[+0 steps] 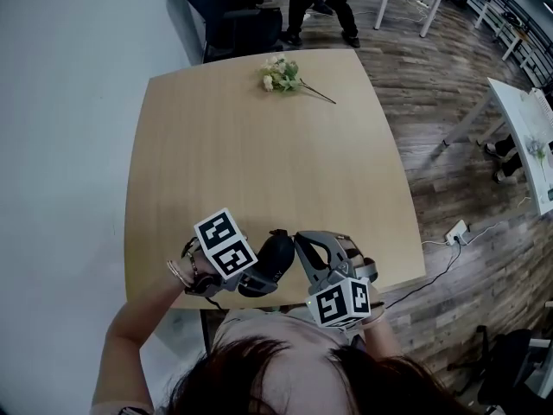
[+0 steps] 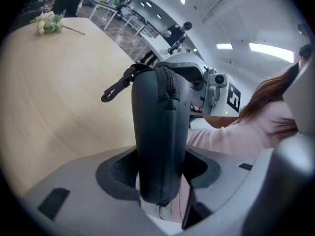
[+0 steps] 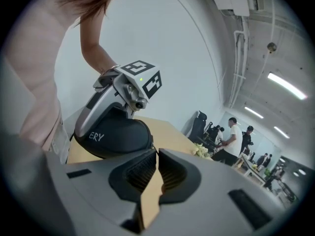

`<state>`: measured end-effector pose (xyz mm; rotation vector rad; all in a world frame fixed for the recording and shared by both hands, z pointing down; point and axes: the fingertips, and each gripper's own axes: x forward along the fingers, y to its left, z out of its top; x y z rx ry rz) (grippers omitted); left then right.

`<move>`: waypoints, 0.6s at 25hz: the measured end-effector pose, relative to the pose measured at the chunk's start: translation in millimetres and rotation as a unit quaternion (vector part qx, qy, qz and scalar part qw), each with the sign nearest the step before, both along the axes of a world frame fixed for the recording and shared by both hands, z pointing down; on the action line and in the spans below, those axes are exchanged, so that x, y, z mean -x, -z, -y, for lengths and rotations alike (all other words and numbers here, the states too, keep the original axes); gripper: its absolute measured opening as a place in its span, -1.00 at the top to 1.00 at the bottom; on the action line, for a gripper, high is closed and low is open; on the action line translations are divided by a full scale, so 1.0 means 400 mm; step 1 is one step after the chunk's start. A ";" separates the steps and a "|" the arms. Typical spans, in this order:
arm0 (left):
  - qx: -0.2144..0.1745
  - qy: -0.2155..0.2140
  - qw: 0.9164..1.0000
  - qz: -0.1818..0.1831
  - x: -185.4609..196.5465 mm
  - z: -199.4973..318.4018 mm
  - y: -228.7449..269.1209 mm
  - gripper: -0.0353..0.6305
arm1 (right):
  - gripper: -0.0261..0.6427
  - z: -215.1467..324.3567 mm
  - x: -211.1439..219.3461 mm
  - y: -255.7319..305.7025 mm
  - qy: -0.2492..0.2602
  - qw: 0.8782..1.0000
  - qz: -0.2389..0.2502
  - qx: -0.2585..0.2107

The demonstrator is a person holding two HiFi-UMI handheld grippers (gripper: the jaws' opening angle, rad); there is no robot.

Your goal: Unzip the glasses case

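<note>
Item: glasses case [image 2: 160,141], black, oval, zip-closed; held in the air over the near edge of the table [image 1: 259,162], at the opposite end of the table from the flower sprig [image 1: 281,74]. Handling (judged): a light, semi-rigid moulded shell with a matte, cloth-like skin, so unlikely to slip or be crushed under a firm pinch. It is best gripped across its two broad faces, leaving the seam free. The zip track [image 2: 165,85] runs over the end of the case pointing away from the table's near edge. The pull tab [image 2: 117,88] hangs off it toward the table top; it is small and floppy and is the place to pinch for unzipping. Tongs: left gripper [image 2: 160,166] has its jaws set wide and clamped on the case body, pads bearing on both faces. Right gripper [image 3: 156,154] has its jaws brought together with nothing between them and sits just beside the case at the table's near edge; contact with the case cannot be told.
</note>
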<state>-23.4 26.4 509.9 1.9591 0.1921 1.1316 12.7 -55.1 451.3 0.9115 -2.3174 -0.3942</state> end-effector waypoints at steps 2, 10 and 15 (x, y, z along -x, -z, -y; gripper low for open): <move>0.000 -0.007 1.000 0.006 0.000 -0.004 -0.005 0.16 | 0.87 -0.003 -0.002 -0.007 0.004 1.000 -0.005 0.000; 0.008 -0.023 1.000 0.020 0.003 -0.016 -0.029 0.16 | 0.87 -0.006 0.018 -0.018 0.016 1.000 -0.008 0.008; 0.006 -0.044 0.998 0.036 0.007 -0.022 -0.051 0.17 | 0.87 -0.006 0.036 -0.022 0.032 0.999 -0.017 0.009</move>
